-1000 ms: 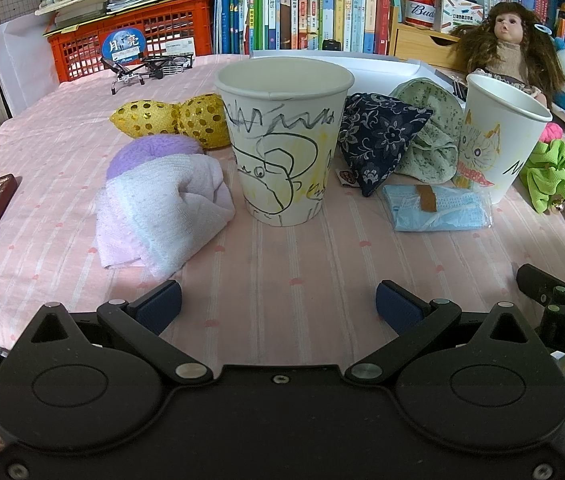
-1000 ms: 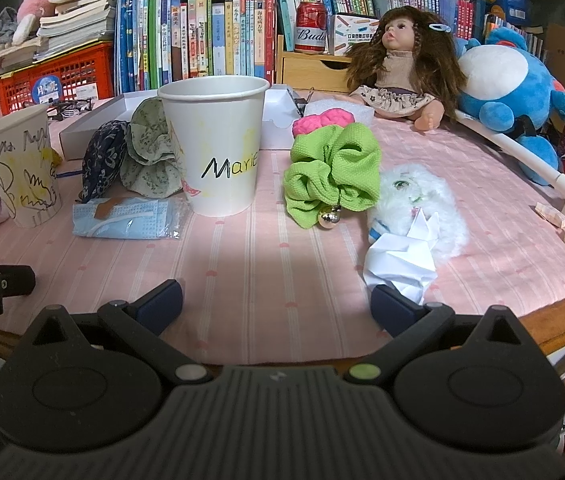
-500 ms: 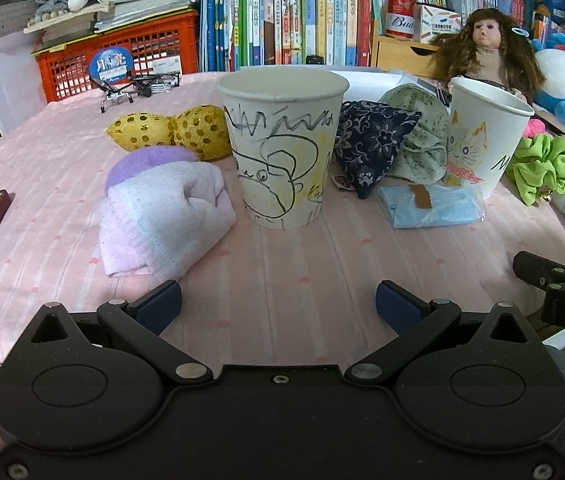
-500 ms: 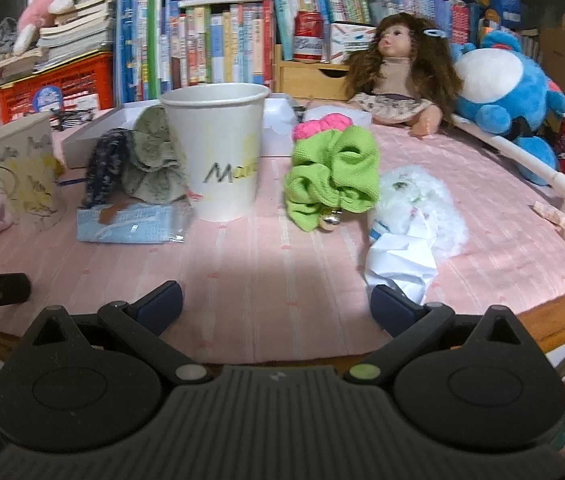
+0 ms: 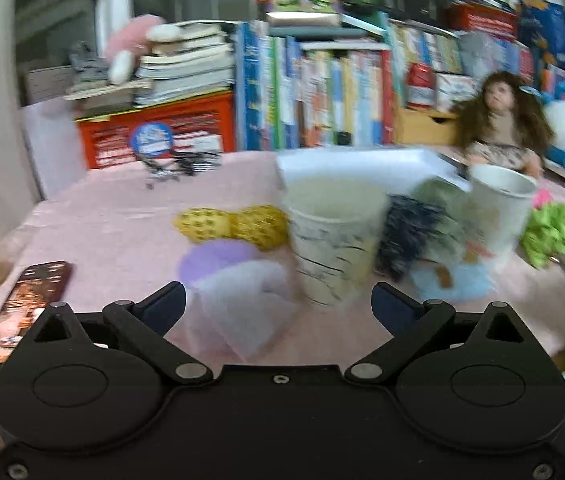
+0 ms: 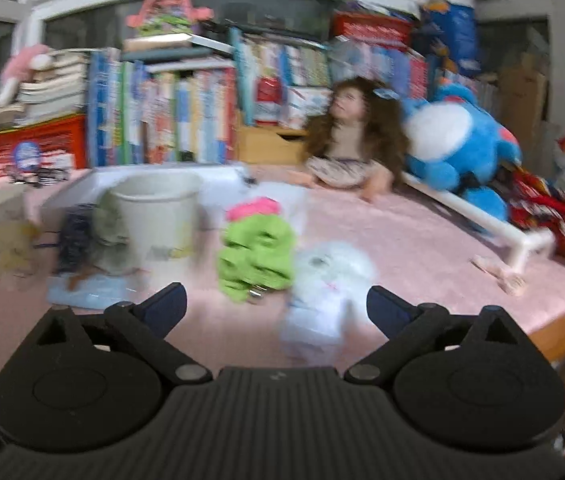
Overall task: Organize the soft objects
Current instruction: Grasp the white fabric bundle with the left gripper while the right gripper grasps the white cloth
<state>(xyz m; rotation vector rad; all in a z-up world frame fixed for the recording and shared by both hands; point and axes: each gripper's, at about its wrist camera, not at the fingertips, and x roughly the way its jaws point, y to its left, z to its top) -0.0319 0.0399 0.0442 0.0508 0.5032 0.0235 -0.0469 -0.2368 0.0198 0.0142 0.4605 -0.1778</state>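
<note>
At the near edge of the pink tablecloth, your left gripper hovers with jaws wide apart, holding nothing. Between its fingers lies the white-and-purple cloth, just left of the scribbled paper cup. Yellow mesh scrunchie sits behind the cloth; dark floral pouch just right of the cup. Phone lies far left.

Your right gripper is likewise spread and empty. Ahead: white fluffy item, green scrunchie beside it, second paper cup further left. Doll and blue plush sit at the back. Both views motion-blurred.
</note>
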